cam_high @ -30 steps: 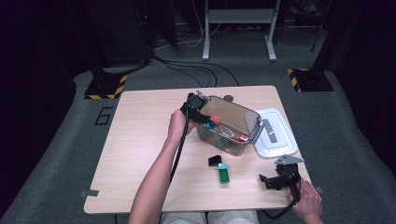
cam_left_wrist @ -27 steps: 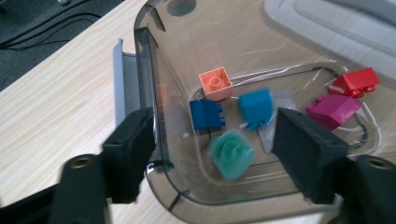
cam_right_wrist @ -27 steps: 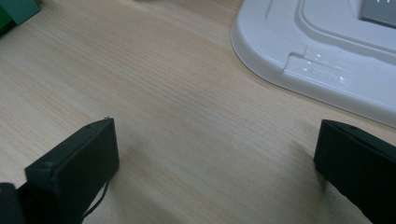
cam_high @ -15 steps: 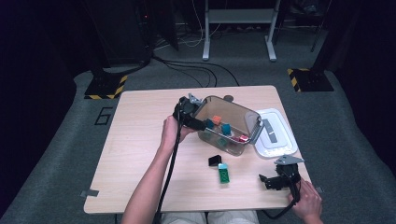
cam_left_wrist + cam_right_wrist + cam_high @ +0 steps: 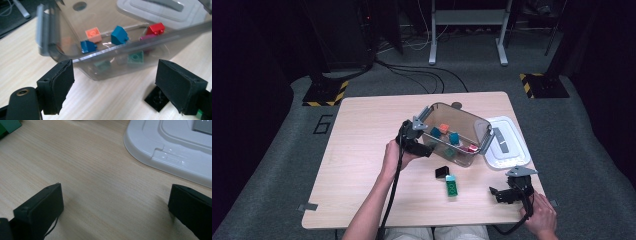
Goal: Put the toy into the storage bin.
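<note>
A clear plastic bin (image 5: pixel 477 131) stands mid-table with several small bricks in it: orange (image 5: pixel 93 35), teal (image 5: pixel 119 35), blue (image 5: pixel 88 46), red (image 5: pixel 155 28), green (image 5: pixel 135 57). My left gripper (image 5: pixel 423 149) hovers at the bin's near left corner, outside the wall. Its jaws have just been opening and now stand open (image 5: pixel 115 82) with nothing between them. A black brick (image 5: pixel 442 172) and a green brick (image 5: pixel 452 186) lie on the table just in front of the bin. My right gripper (image 5: pixel 494 194) rests low at the near right, open (image 5: pixel 115 202) over bare wood.
The bin's white lid (image 5: pixel 507 142) lies flat to the right of the bin, close beyond the right gripper (image 5: pixel 175 152). The wooden table (image 5: pixel 362 150) has open room on its left half. Cables trail from both grippers toward the near edge.
My left gripper has drawn back from over the bin's far left rim toward the near side and sunk a little. The right gripper has kept still.
</note>
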